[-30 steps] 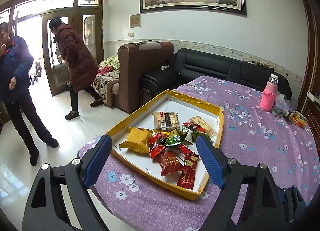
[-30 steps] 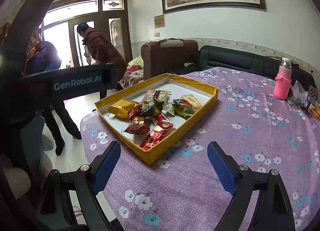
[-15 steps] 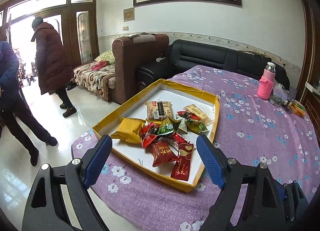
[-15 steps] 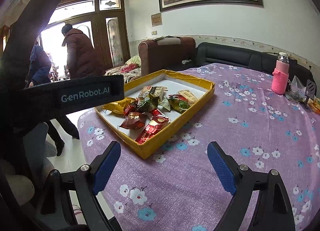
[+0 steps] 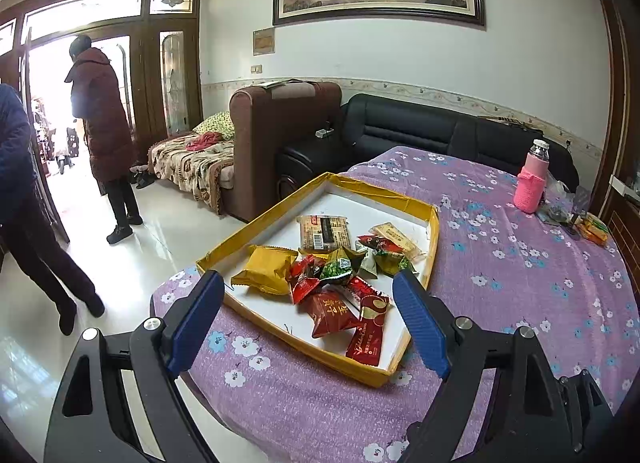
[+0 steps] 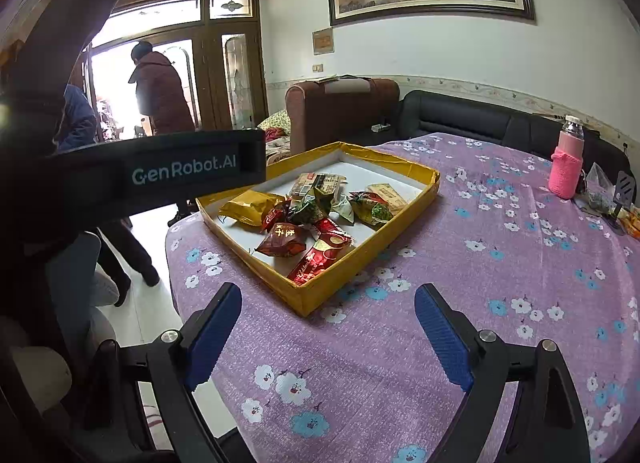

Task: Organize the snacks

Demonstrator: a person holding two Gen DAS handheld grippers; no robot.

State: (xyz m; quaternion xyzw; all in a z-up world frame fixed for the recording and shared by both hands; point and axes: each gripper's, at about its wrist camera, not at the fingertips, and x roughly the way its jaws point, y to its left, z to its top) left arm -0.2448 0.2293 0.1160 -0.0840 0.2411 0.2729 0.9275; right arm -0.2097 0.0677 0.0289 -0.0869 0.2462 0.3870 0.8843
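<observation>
Left wrist view: my left gripper hangs over the near corner of the yellow box, jaws wide apart, nothing between them.
Right wrist view: my right gripper hovers above the purple tablecloth, jaws spread, holding nothing.
Snacks: heaped mid-box, the yellow packet beside the red wrappers.
Risk: I judge overlapping packets may get pinched two at once, or a fingertip may catch the box wall and shove the box.
Only the right view: my left gripper's body crossing at left.
Only the left view: more floor and both bystanders.
</observation>
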